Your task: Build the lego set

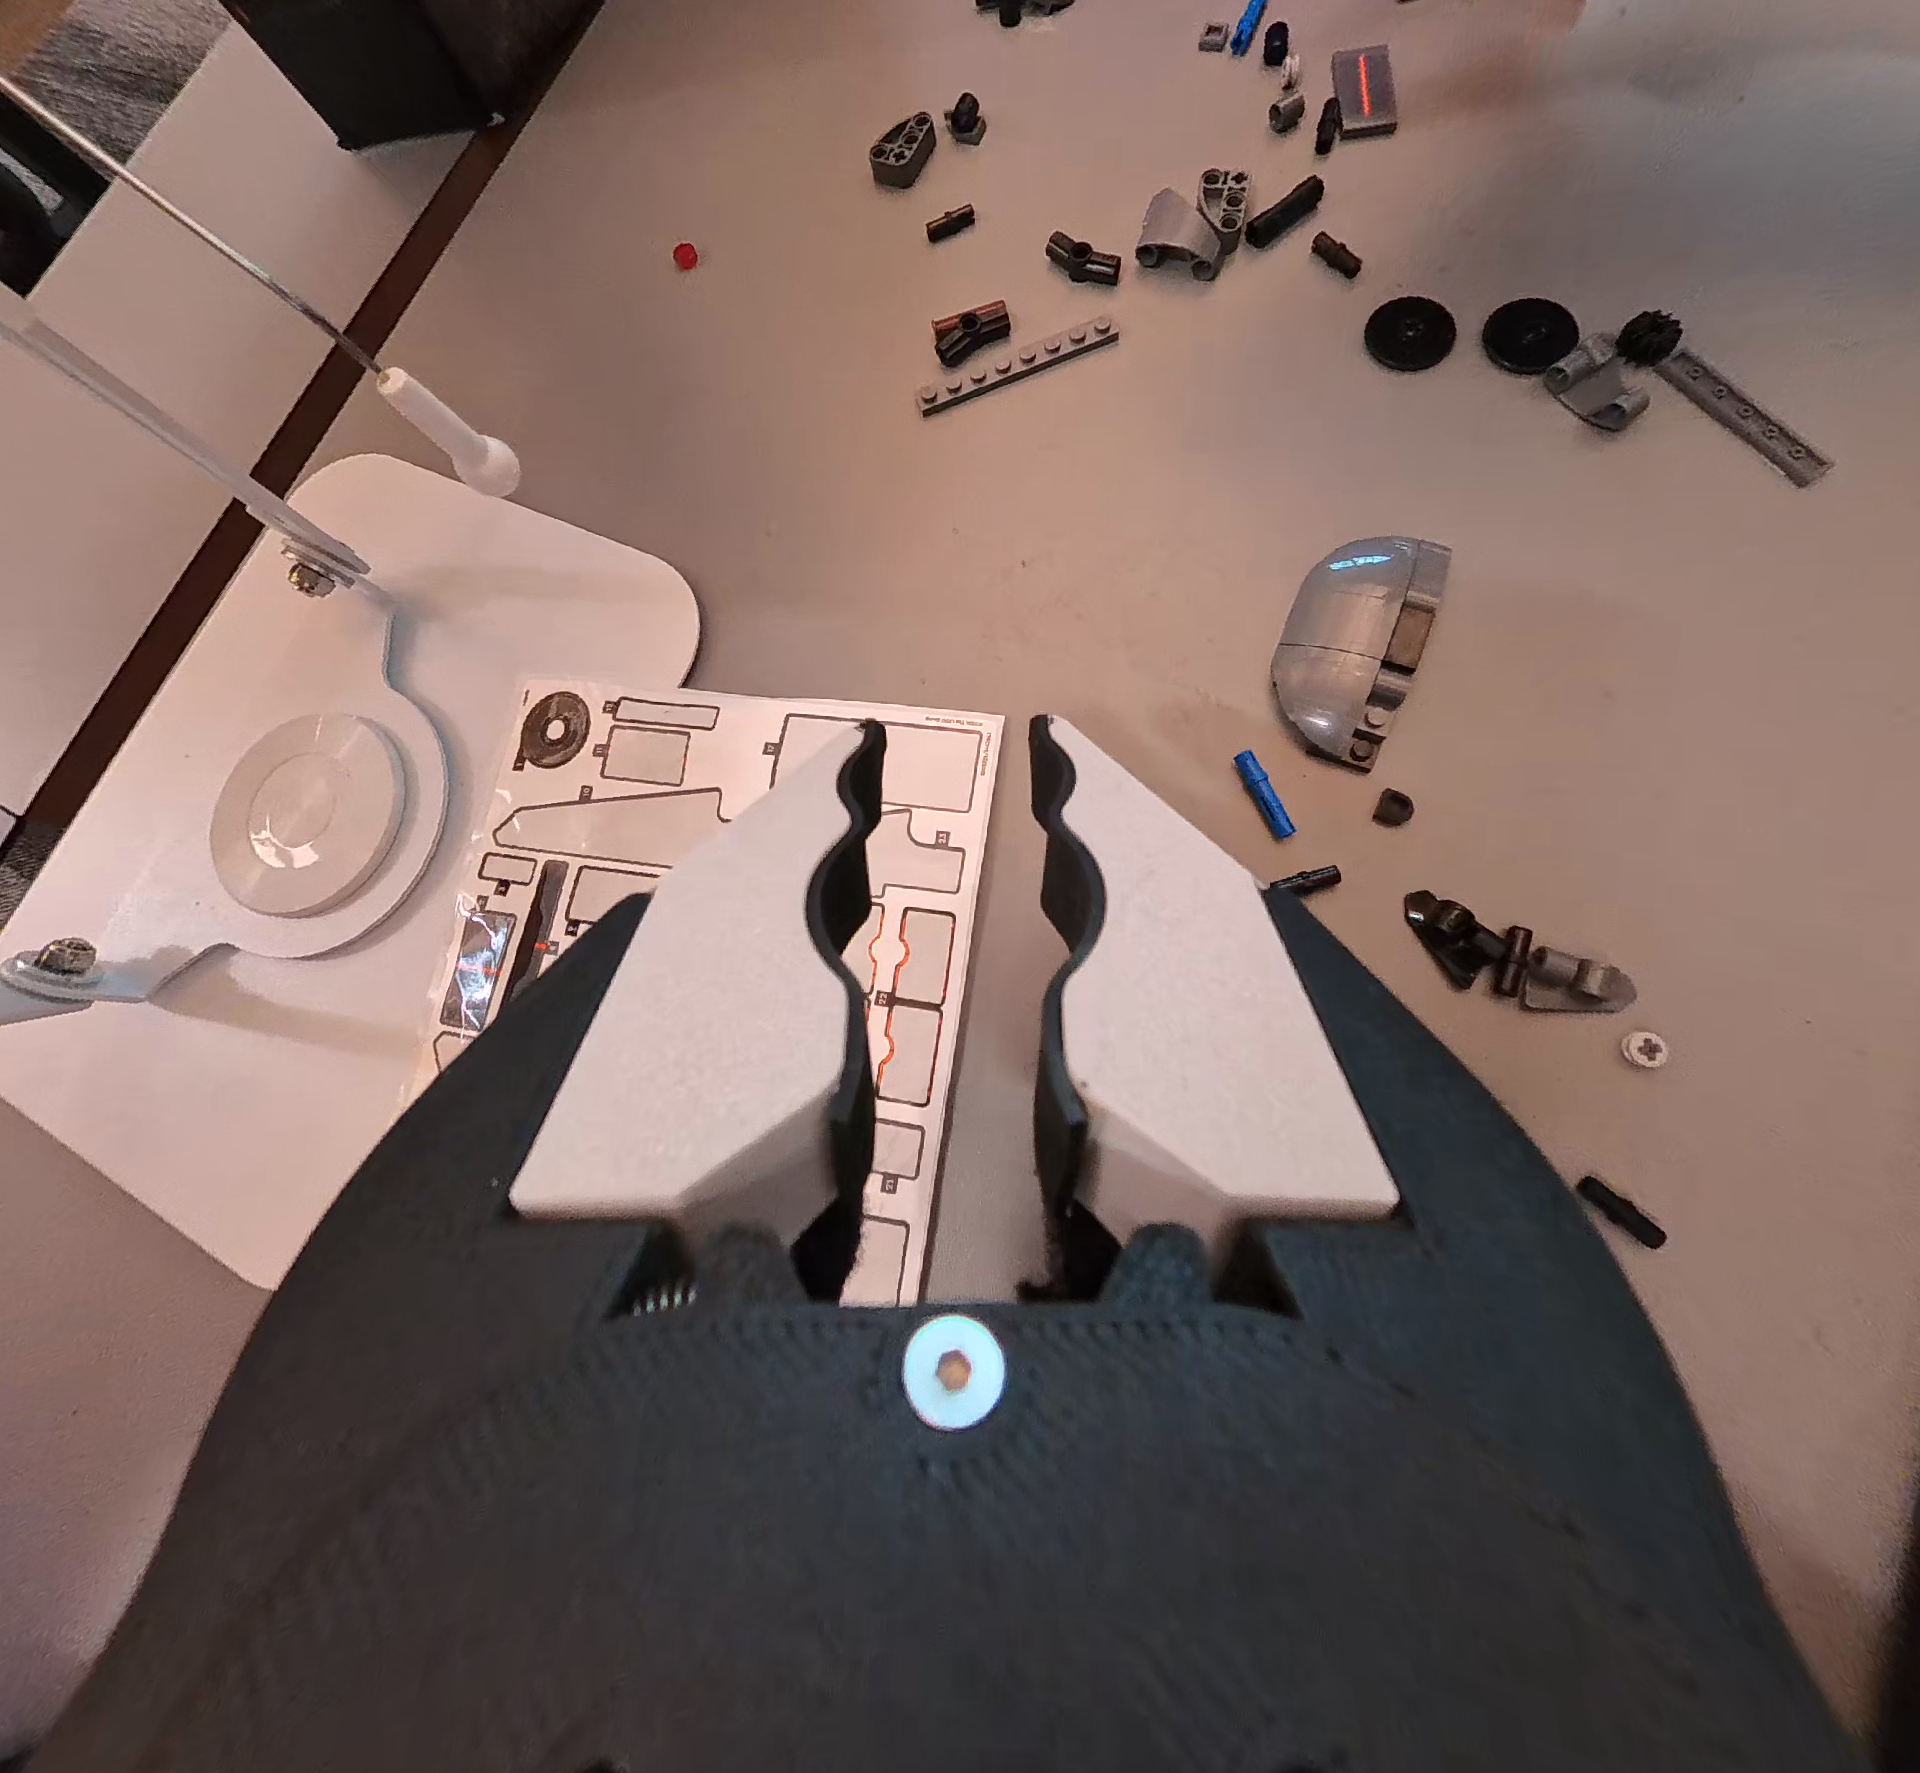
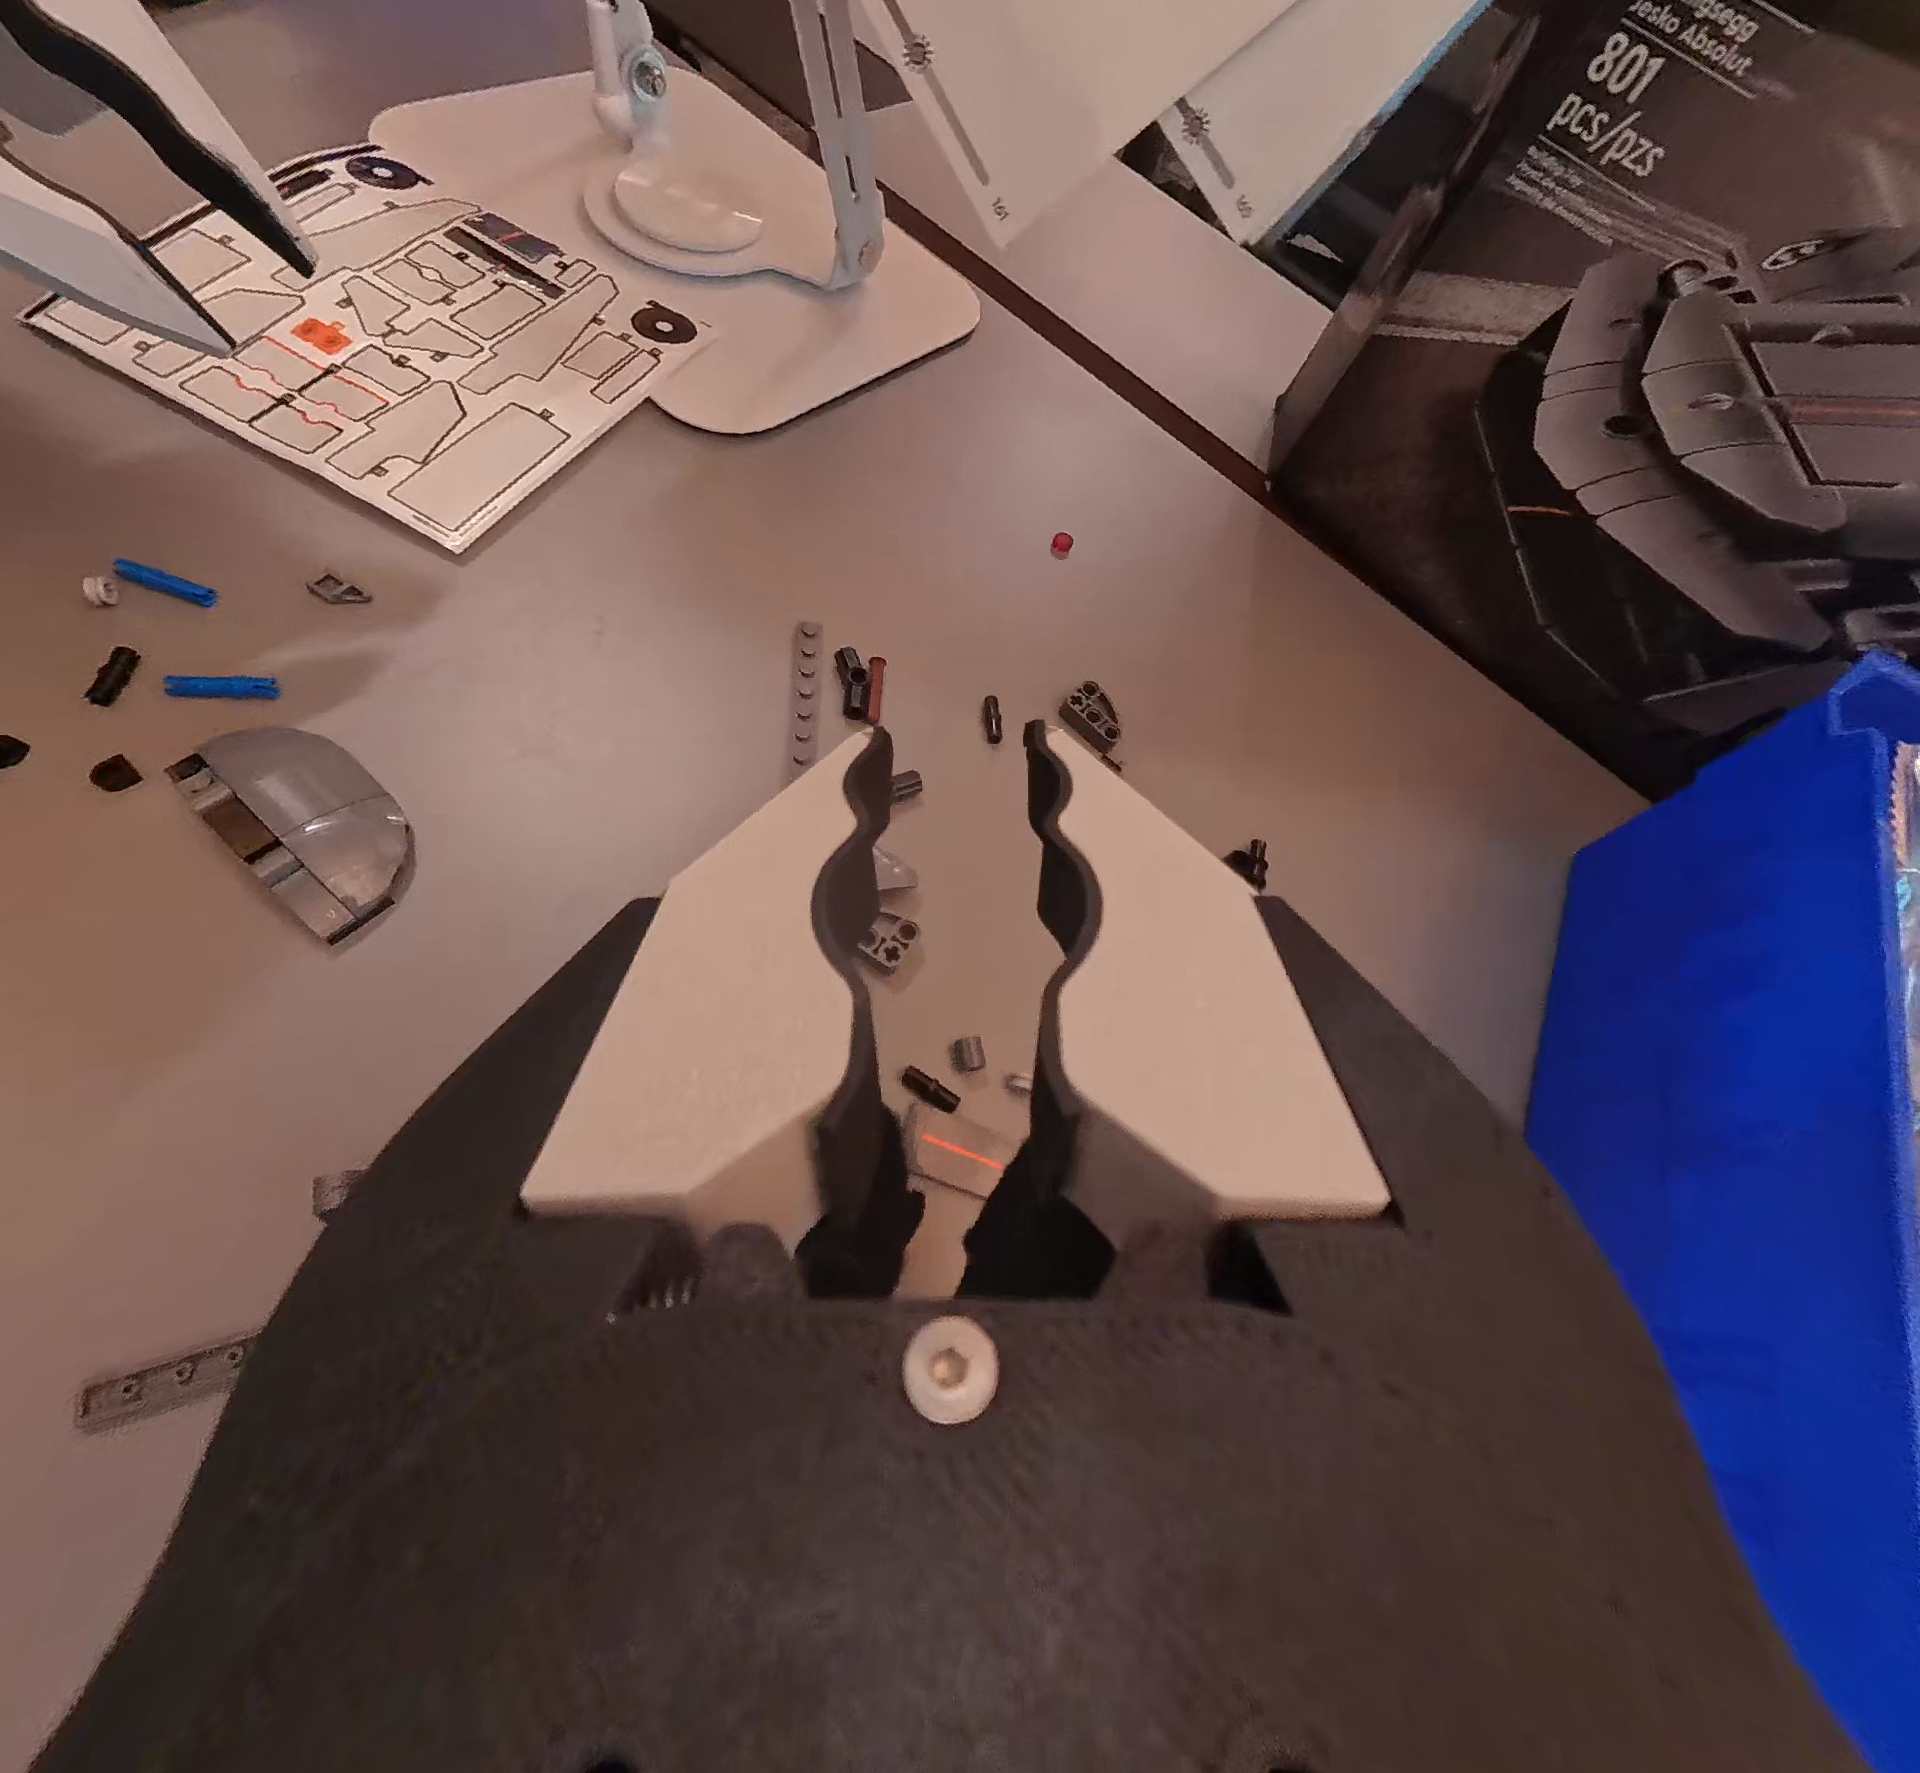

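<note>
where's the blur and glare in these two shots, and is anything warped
Left wrist view: the far right tabletop is smeared, the curved grey lego shell carries a highlight, and the table's dark edge bows from the wide lens. Right wrist view: the blue bin and the right tongs body are soft, while the sticker sheet stays sharp.

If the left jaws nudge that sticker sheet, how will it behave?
The sticker sheet looks thin and flat on the table, so it would probably slide, not lift. Gripped at an edge, it likely droops. Its glossy surface may be slippery.
</note>
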